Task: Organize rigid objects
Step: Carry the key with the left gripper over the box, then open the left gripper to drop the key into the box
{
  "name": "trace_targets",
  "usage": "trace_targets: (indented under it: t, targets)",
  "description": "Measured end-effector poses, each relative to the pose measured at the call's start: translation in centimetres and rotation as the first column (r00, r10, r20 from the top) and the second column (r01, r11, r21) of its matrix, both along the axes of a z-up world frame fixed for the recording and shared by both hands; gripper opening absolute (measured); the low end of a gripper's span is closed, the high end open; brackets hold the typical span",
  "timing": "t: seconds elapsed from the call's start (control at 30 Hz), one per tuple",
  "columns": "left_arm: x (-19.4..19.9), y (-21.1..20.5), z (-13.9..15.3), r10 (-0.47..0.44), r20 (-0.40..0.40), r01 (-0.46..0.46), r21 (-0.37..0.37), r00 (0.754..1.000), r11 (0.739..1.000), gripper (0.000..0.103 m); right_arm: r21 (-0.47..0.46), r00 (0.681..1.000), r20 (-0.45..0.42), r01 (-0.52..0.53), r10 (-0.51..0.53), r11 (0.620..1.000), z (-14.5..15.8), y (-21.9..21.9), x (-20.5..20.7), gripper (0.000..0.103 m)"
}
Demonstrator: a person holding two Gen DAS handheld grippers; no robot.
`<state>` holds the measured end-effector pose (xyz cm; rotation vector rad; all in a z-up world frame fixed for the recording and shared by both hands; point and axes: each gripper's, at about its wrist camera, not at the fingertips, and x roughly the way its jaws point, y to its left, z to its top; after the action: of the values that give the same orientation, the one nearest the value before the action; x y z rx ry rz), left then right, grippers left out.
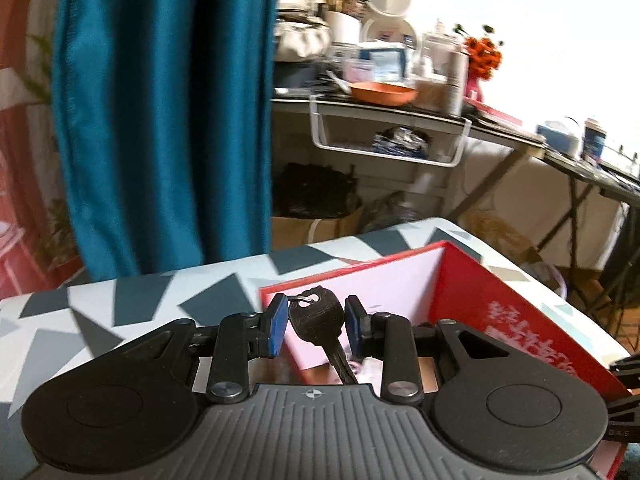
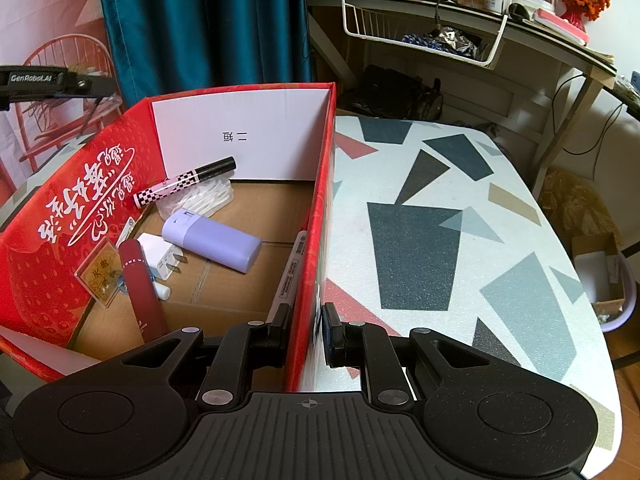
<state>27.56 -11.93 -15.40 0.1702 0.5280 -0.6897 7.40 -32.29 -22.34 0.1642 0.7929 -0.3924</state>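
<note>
Hanging between the blue pads of the left claw (image 1: 315,326) is a dark key (image 1: 318,322), pinched at its head with the blade pointing down, held above the near edge of the red box (image 2: 240,216). The right claw (image 2: 306,330) is clamped on the box's right wall, one finger inside, one outside. Inside the box lie a checkered pen (image 2: 184,186), a lilac case (image 2: 212,240), a white plug (image 2: 160,258) and a dark red tube (image 2: 142,288). The box stands on the patterned bench (image 2: 440,220).

Two close wrist views facing the shared red box (image 1: 500,304) from opposite sides
</note>
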Motion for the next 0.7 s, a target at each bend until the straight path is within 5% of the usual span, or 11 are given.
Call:
trace_targets:
  t: [0.37,0.7]
  targets:
    - [-0.1,-3.6,-3.8,-0.102,-0.088,0.113,0.137,0.991,0.984,0.033,0.0,1.0,0.0,0.0,0.0,1.0,0.0,0.0,0.0,0.015]
    - [0.5,-3.5,-4.3,-0.095,-0.113,0.111,0.149,0.989,0.983,0.033,0.002,1.0,0.001,0.001,-0.001,1.0,0.0,0.0,0.0,0.015]
